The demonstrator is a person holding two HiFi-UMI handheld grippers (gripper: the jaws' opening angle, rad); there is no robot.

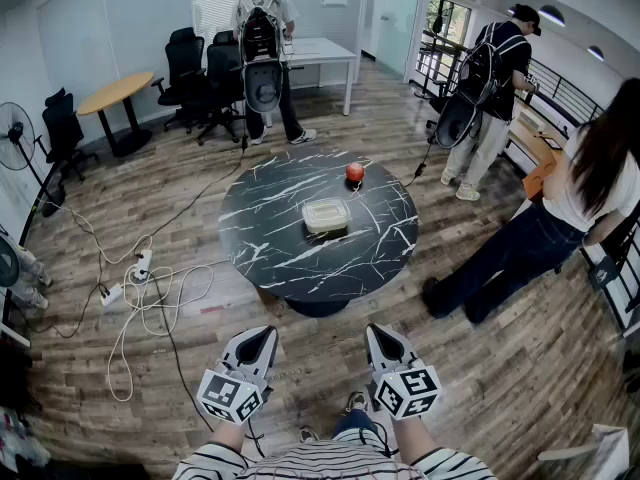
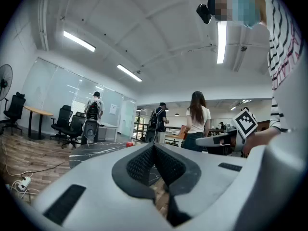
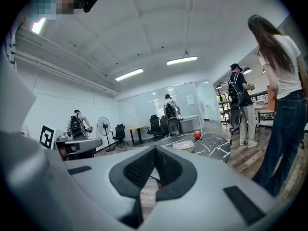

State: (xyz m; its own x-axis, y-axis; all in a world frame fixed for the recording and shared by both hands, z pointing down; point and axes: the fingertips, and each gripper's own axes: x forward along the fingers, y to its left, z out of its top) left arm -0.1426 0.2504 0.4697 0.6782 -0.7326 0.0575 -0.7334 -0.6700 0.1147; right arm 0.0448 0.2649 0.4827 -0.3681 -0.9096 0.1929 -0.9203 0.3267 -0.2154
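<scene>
Hovering closed, left tool (image 1: 262, 334), right tool (image 1: 378, 331) short of table (image 1: 262, 268) edge.

- Left tool (image 1: 259, 336) and right tool (image 1: 384, 335): light grey moulded shells, black ribbed pads lining the jaws.
- Each tool carries a white cube (image 1: 231, 396) printed with black square markers.
- Sleeves (image 1: 212, 465): black-and-white horizontal stripes; shirt (image 1: 330, 464) the same.
</scene>
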